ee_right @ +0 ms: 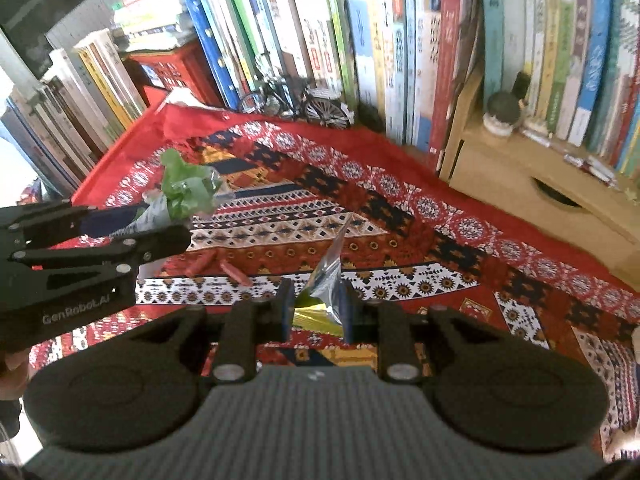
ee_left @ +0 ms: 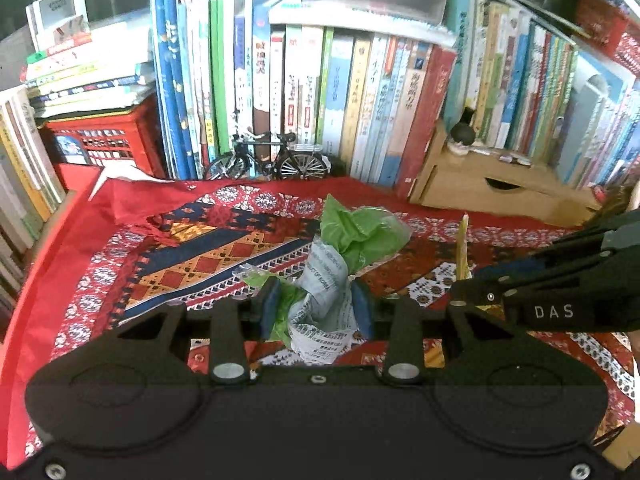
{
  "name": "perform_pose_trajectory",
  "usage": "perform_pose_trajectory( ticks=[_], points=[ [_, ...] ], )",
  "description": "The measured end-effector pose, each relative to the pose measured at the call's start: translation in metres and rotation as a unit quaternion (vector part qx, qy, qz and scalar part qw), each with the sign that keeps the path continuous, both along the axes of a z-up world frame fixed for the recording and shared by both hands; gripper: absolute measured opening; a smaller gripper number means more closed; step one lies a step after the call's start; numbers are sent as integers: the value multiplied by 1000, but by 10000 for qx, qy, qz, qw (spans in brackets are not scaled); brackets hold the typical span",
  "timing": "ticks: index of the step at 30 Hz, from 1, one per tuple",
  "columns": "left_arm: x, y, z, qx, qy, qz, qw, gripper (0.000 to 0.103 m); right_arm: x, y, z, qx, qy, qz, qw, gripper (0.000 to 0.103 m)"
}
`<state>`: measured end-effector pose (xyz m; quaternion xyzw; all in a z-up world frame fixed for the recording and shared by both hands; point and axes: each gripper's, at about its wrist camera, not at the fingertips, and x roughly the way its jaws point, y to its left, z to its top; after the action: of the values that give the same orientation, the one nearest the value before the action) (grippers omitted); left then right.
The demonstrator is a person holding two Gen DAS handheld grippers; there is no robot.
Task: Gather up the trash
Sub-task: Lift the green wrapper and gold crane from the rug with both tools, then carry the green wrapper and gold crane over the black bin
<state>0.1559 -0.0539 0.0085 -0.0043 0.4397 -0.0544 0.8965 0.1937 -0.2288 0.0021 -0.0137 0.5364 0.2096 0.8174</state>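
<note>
Behind everything you have a long row of books (ee_left: 304,92) standing upright, and in front of them your counter, covered by a red patterned cloth (ee_right: 400,216). To your right a cardboard drawer box (ee_right: 532,184) sits against the books, and at the far left a red crate (ee_left: 100,140) carries a stack of more books. A small model bicycle (ee_left: 268,160) stands on the cloth just in front of the spines.

Your left gripper (ee_left: 316,304) is clamped on a crumpled wad of green plastic and printed paper (ee_left: 332,264); the blue fingers (ee_left: 272,304) press into it from both sides, and the wad is lifted clear of the cloth. Your right gripper (ee_right: 316,308) has its fingers (ee_right: 286,308) pinched on a silver and gold foil wrapper (ee_right: 328,276), whose pointed end sticks upward above the cloth.

Seen from the right wrist, two small red scraps (ee_right: 224,266) lie on the cloth, between your two grippers and touching neither.
</note>
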Motion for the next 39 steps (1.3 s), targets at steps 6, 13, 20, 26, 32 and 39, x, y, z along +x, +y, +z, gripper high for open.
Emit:
perform_pose_trajectory(
  ticks=[6, 13, 20, 26, 32, 39],
  points=[
    [-31, -1, 27, -66, -89, 19, 9999, 36, -25, -3, 24, 59, -115, -90, 9999, 27],
    [-70, -5, 52, -118, -233, -23, 9997, 36, -59, -3, 48, -9, -297, -87, 9995, 27],
    [-111, -5, 66, -145, -288, -47, 9995, 36, -96, 2, 60, -20, -347, -104, 9993, 27],
    [-152, 2, 68, -160, -303, -92, 9994, 36, -130, 12, 63, -37, -303, -100, 9995, 27],
    [-197, 16, 72, -143, -303, -47, 9994, 36, -161, 28, 71, 8, -303, -47, 9995, 27],
    [-248, 40, 75, -124, -310, 104, 9994, 37, -203, 54, 73, 78, -296, 97, 9995, 28]
  ],
)
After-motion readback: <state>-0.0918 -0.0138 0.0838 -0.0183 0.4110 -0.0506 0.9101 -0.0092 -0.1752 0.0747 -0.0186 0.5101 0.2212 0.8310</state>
